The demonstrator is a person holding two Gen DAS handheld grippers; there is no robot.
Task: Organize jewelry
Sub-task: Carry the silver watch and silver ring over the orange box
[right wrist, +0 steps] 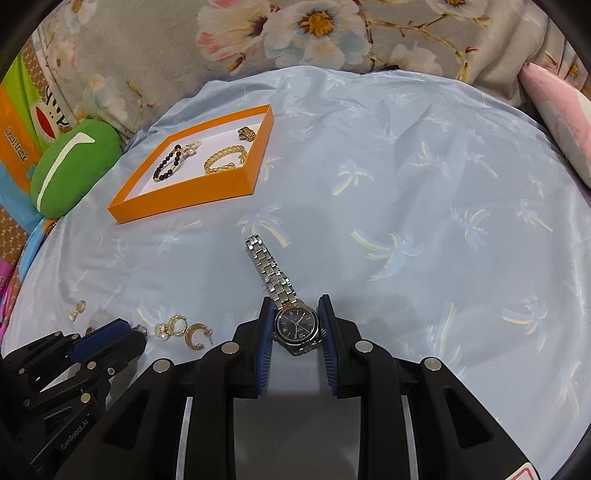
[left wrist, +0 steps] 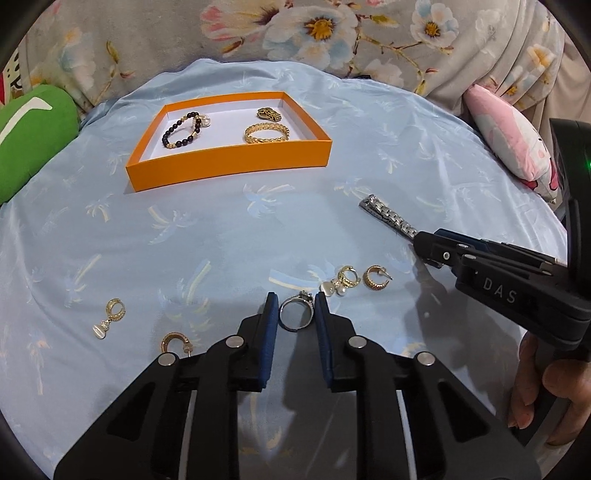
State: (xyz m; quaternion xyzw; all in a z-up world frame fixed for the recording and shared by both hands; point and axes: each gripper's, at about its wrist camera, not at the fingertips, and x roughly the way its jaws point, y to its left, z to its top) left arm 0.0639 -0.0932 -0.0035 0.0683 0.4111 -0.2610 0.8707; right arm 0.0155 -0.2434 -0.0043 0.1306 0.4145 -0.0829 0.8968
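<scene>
An orange tray [left wrist: 229, 162] [right wrist: 184, 197] on the blue cloth holds a dark bead bracelet [left wrist: 183, 130], a gold bangle [left wrist: 266, 133] and a small gold piece [left wrist: 269, 113]. My left gripper [left wrist: 295, 308] is closed around a silver ring [left wrist: 296, 314] that lies on the cloth, pads touching its sides. My right gripper [right wrist: 295, 312] is closed on the case of a silver watch [right wrist: 297, 326]; its band [right wrist: 269, 267] trails forward on the cloth. Gold earrings [left wrist: 376, 277] [left wrist: 345, 280] [left wrist: 110, 314] [left wrist: 175, 342] lie around the left gripper.
A green cushion [left wrist: 29, 136] lies left of the tray, a pink pillow [left wrist: 513, 140] at far right, floral bedding [left wrist: 295, 33] behind. The right gripper's body [left wrist: 498, 273] reaches in from the right in the left wrist view.
</scene>
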